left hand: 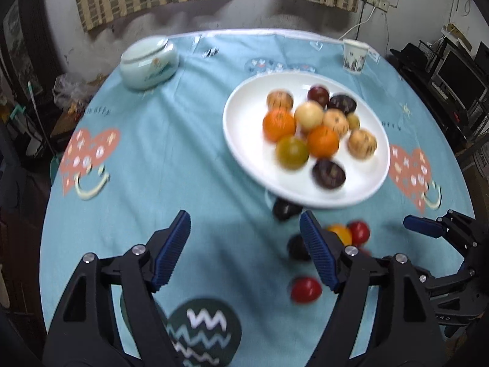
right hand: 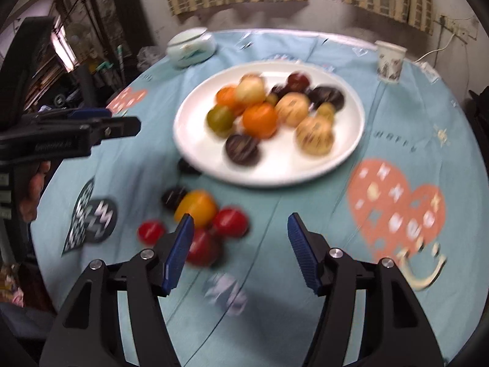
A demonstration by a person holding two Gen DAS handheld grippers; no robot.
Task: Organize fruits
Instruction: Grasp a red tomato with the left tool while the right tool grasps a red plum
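Both claws hang over the bench with their blue pads apart and nothing between them: the left claw [left hand: 244,250] above bare blue cloth, the right claw [right hand: 241,250] just right of the loose fruit. On the bench [left hand: 152,153] stands one white plate [left hand: 244,153] carrying a heap of fruit: two orange ones [left hand: 279,124], one green [left hand: 292,153], about four pale speckled ones, two dark brown and one dark red; blur makes the exact count uncertain. Near the plate's front edge lie the loose fruits [right hand: 198,208]: one yellow-orange [right hand: 195,206], three red [right hand: 151,231] and two dark ones, one of these partly under the plate's rim. One lidded ceramic jar [left hand: 149,64] and one paper cup [left hand: 354,56] stand at the far edge.
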